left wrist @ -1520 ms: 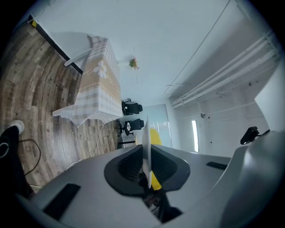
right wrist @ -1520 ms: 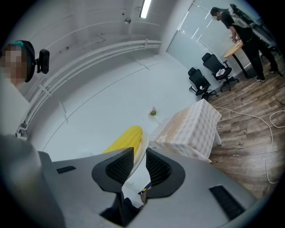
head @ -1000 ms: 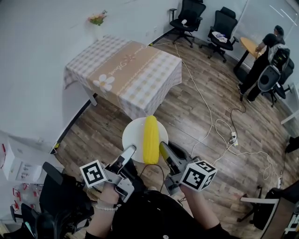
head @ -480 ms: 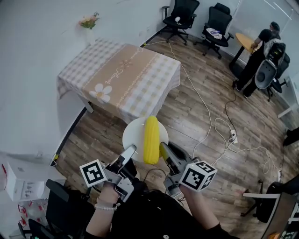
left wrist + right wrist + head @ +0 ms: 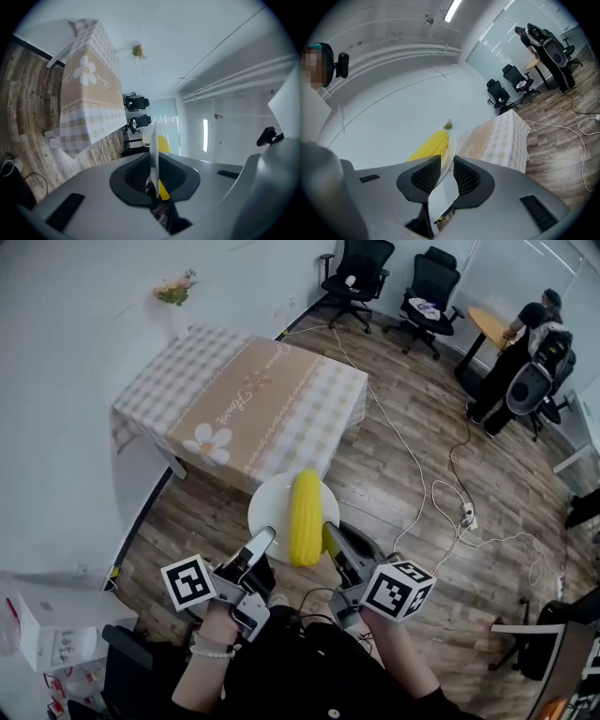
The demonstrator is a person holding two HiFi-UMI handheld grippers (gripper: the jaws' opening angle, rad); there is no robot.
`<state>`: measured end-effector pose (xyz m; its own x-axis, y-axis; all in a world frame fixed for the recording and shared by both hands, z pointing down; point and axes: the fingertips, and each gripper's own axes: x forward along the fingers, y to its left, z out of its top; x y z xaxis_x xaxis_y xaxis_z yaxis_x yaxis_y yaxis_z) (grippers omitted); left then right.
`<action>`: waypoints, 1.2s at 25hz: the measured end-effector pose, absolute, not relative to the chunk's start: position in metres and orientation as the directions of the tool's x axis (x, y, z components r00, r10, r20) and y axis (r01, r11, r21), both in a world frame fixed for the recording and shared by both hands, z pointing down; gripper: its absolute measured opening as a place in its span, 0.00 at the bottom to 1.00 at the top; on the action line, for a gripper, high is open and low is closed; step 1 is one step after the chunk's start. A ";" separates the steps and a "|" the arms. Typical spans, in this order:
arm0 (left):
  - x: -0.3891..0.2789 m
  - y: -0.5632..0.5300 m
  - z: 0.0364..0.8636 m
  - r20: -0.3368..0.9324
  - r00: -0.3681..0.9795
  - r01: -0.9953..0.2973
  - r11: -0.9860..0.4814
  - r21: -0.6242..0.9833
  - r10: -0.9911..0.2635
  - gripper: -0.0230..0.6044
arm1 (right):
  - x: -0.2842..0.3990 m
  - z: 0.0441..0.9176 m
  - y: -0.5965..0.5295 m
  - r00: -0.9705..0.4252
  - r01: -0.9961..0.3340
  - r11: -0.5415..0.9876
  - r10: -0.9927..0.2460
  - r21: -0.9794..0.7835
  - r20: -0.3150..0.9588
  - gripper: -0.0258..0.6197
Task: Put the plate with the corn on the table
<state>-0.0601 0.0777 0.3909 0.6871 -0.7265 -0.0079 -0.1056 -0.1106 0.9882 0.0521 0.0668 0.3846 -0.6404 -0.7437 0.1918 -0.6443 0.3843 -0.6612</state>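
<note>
A white plate (image 5: 272, 507) with a yellow corn cob (image 5: 305, 517) lying on it is carried in the air above the wooden floor, short of the table (image 5: 244, 404). My left gripper (image 5: 261, 542) is shut on the plate's near left rim. My right gripper (image 5: 328, 535) is shut on its near right rim. In the left gripper view the plate (image 5: 153, 150) shows edge-on between the jaws, with the corn (image 5: 163, 143) behind it. The right gripper view has the plate (image 5: 449, 154) rim between the pads and the corn (image 5: 430, 146) to its left. The table (image 5: 499, 140) stands ahead.
The table wears a checked cloth with a daisy print; a small flower bunch (image 5: 173, 289) sits by the wall behind it. Cables and a power strip (image 5: 466, 517) lie on the floor to the right. Office chairs (image 5: 356, 268) and a standing person (image 5: 525, 343) are farther back. White boxes (image 5: 56, 638) lie lower left.
Both grippers and the plate have moved forward toward the table, which now lies closer in the head view. The grip on the plate is unchanged.
</note>
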 end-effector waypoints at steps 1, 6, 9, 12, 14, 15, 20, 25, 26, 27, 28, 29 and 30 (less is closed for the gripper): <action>-0.063 0.075 0.391 -0.010 0.690 -0.106 -0.114 0.988 -0.724 0.10 | 0.049 0.385 0.064 -0.638 -0.645 0.382 -0.746 -0.661 0.191 0.22; -0.081 0.057 0.392 -0.014 0.709 -0.113 -0.134 0.985 -0.705 0.10 | 0.032 0.384 0.050 -0.614 -0.660 0.369 -0.767 -0.655 0.187 0.21; -0.086 0.050 0.394 -0.020 0.719 -0.101 -0.133 0.986 -0.695 0.10 | 0.027 0.387 0.044 -0.597 -0.671 0.354 -0.779 -0.651 0.192 0.21; -0.089 0.048 0.396 -0.018 0.724 -0.099 -0.130 0.987 -0.689 0.10 | 0.023 0.388 0.043 -0.589 -0.680 0.345 -0.782 -0.647 0.202 0.21; -0.091 0.047 0.397 -0.016 0.728 -0.102 -0.132 0.986 -0.685 0.10 | 0.022 0.388 0.043 -0.586 -0.686 0.343 -0.783 -0.642 0.208 0.21; -0.091 0.047 0.398 -0.016 0.730 -0.102 -0.131 0.986 -0.683 0.10 | 0.022 0.389 0.043 -0.584 -0.689 0.341 -0.784 -0.639 0.212 0.21; -0.093 0.041 0.404 -0.018 0.731 -0.091 -0.123 0.988 -0.682 0.10 | 0.020 0.397 0.038 -0.578 -0.702 0.327 -0.781 -0.632 0.238 0.21; -0.097 0.036 0.412 0.004 0.726 -0.099 -0.098 0.990 -0.688 0.10 | 0.016 0.403 0.032 -0.586 -0.701 0.328 -0.771 -0.633 0.250 0.21; -0.097 0.033 0.412 0.003 0.725 -0.102 -0.103 0.990 -0.689 0.10 | 0.016 0.404 0.029 -0.588 -0.701 0.331 -0.770 -0.632 0.249 0.21; -0.096 0.030 0.413 0.001 0.724 -0.104 -0.108 0.989 -0.689 0.10 | 0.017 0.405 0.026 -0.590 -0.701 0.333 -0.768 -0.631 0.250 0.21; -0.096 0.027 0.414 0.001 0.723 -0.106 -0.110 0.988 -0.690 0.10 | 0.018 0.406 0.022 -0.592 -0.700 0.334 -0.766 -0.631 0.252 0.21; -0.096 0.024 0.415 0.004 0.722 -0.110 -0.109 0.988 -0.692 0.10 | 0.018 0.408 0.019 -0.595 -0.699 0.334 -0.762 -0.632 0.255 0.21; -0.096 0.020 0.416 0.010 0.720 -0.116 -0.106 0.988 -0.694 0.10 | 0.017 0.410 0.015 -0.598 -0.698 0.335 -0.759 -0.632 0.258 0.21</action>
<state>-0.0958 0.0201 0.4161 0.7202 -0.6936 0.0102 -0.1161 -0.1061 0.9875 0.0172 0.0146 0.4100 -0.5979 -0.7588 0.2583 -0.6985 0.3351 -0.6323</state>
